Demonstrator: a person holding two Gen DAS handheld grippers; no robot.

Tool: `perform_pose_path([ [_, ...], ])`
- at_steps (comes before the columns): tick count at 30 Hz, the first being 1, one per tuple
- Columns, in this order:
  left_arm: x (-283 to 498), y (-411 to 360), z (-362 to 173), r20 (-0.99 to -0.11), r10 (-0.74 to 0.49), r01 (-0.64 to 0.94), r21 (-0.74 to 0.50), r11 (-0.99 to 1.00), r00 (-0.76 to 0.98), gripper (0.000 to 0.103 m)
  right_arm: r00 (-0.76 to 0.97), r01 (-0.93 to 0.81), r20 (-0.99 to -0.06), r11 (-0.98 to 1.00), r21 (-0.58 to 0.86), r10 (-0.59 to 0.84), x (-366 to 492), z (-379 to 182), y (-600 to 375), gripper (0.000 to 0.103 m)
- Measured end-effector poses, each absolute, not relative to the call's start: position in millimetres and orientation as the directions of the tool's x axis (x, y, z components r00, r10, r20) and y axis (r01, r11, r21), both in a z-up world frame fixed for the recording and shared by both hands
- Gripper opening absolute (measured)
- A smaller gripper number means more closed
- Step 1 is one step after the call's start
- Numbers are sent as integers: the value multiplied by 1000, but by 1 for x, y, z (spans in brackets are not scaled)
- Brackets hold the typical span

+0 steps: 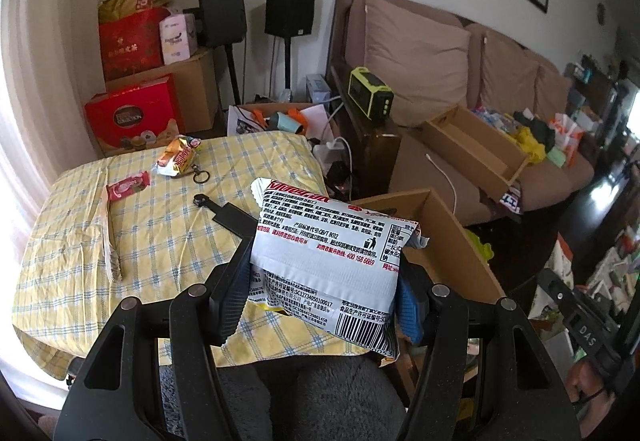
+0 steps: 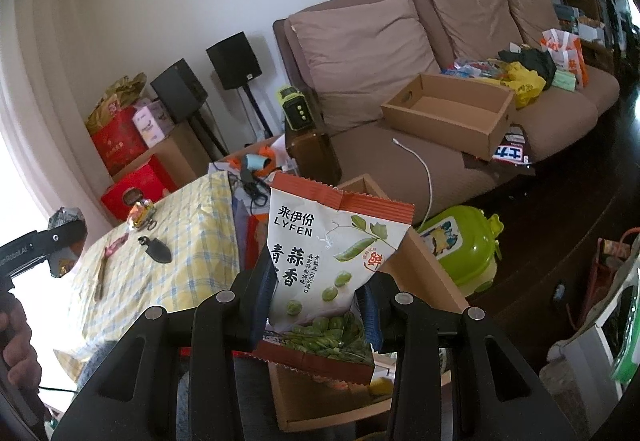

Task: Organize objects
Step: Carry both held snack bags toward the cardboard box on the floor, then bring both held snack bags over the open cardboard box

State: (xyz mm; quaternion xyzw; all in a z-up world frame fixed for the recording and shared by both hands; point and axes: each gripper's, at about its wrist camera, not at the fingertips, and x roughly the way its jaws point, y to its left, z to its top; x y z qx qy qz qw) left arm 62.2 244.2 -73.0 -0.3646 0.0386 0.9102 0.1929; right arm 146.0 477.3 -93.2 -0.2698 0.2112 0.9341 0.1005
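Note:
My left gripper (image 1: 320,293) is shut on a white snack packet (image 1: 328,249), printed back and barcode facing me, held above the near edge of the yellow checked table (image 1: 140,241). An open cardboard box (image 1: 440,237) stands right of the table. My right gripper (image 2: 316,305) is shut on a white-and-orange green-pea snack packet (image 2: 332,261), held upright over that cardboard box (image 2: 420,273). On the table lie an orange snack packet (image 1: 180,157), a red packet (image 1: 128,187), a key ring (image 1: 200,175) and a black leather tag (image 1: 228,215).
A brown sofa (image 2: 400,53) behind carries a second cardboard box (image 2: 452,113) and bags. A green plastic child's seat (image 2: 464,245) sits on the dark floor. Red gift boxes (image 1: 132,113) and two speakers on stands (image 1: 288,11) stand beyond the table. A person's hand (image 2: 12,345) holds the left gripper.

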Motion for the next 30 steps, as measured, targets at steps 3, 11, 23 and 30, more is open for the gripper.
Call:
perform_pose_path([
  [3,63,247,-76,-684,328,-386,-73,-920,-652,59,-830,-301,-554,-892,338,70,144,-96,477,38],
  [11,65,251,-80,-689,329,-395,-67,-916,-646,59,-825,-304,-560,-892,335,70,143,-99,477,38],
  [23,65,267,-89,-699,323,-422,-33,-906,-638,59,-816,-308,-574,-892,332,68,142,-103,479,38],
  [30,67,272,-90,-702,323,-435,-21,-900,-635,59,-810,-320,-583,-885,338,70,142,-109,486,38],
])
